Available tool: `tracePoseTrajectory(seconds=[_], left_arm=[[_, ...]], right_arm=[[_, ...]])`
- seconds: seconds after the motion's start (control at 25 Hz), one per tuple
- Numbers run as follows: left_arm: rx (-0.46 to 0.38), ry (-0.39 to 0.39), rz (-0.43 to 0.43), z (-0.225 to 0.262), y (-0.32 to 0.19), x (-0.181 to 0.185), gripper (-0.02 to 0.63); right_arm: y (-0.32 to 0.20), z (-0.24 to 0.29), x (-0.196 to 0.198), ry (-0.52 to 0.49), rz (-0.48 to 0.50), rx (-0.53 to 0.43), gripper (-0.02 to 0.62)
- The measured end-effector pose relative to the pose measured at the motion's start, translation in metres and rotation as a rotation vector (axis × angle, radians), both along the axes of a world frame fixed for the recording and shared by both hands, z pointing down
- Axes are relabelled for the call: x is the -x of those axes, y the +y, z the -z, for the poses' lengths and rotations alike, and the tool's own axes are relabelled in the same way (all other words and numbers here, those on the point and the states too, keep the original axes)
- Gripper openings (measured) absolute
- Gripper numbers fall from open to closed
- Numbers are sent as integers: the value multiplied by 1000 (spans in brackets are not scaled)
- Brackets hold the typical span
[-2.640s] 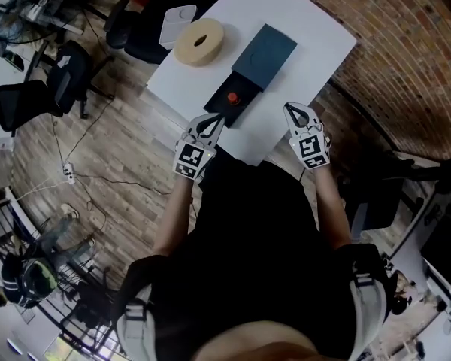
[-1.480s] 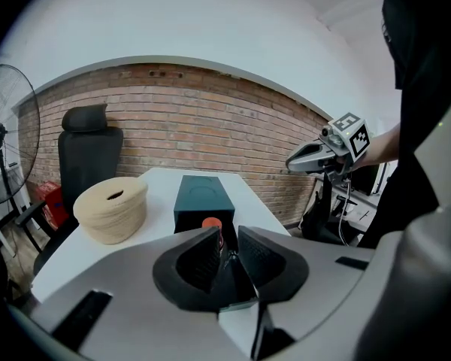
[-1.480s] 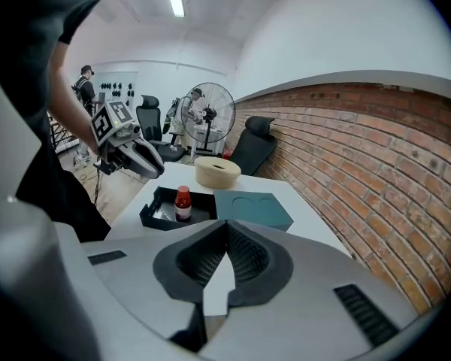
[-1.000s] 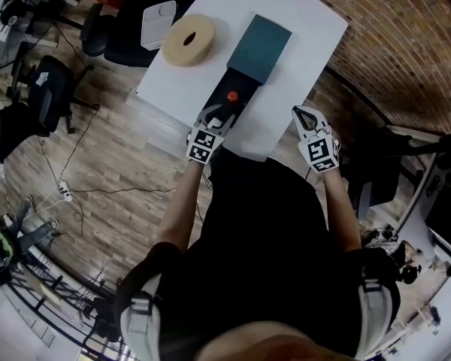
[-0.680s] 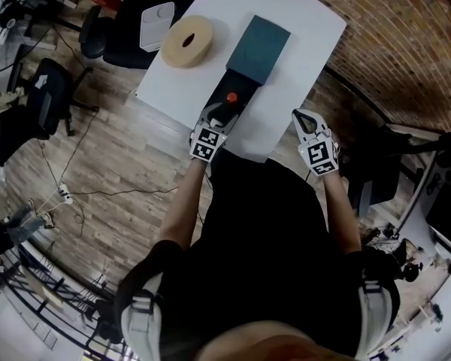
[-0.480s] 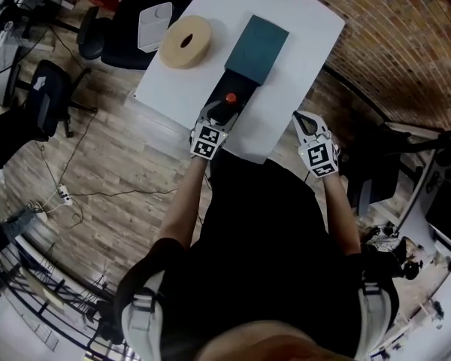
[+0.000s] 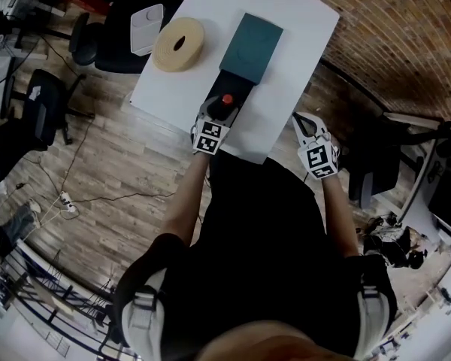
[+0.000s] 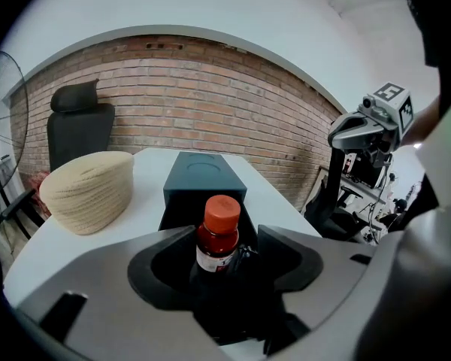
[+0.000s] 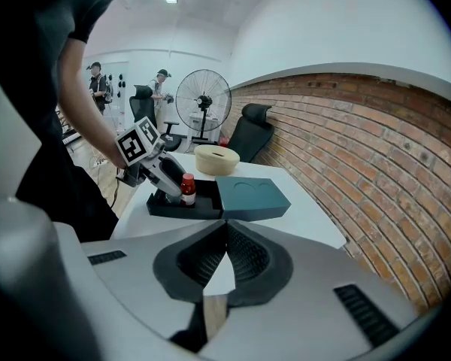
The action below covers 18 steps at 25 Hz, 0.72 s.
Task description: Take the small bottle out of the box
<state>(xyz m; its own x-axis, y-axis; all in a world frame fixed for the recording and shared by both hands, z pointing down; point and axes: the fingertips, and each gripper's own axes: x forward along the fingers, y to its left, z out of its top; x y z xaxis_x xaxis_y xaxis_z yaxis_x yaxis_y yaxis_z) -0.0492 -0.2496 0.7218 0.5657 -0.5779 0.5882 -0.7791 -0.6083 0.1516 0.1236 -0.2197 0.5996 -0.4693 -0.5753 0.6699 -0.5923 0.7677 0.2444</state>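
Jaws of our left gripper [image 7: 216,116] had just been opening wide around the small bottle [image 8: 218,232], not squeezing it, so we could grab it. It stood up in the open box [image 9: 182,209] near us, dark red with an orange cap and white label. Our right gripper [image 9: 226,250] was shut and empty.

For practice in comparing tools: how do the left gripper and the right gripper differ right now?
The left gripper has its jaws wide apart, just opened further, with the small bottle standing between them. The right gripper has its jaws together and empty. The left gripper reaches into the box, while the right gripper hangs back by the near corner of the table. Both slope downward.
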Motion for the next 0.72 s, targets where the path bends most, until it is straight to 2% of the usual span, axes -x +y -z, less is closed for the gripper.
tracePoseTrajectory(seconds=[0.44, 0.72], left_arm=[[14, -29, 16, -13, -17, 0, 262], [20, -98, 3, -24, -16, -4, 261]], right_arm=[[3, -6, -13, 8, -47, 15, -2], [3, -4, -17, 0, -63, 13, -2]])
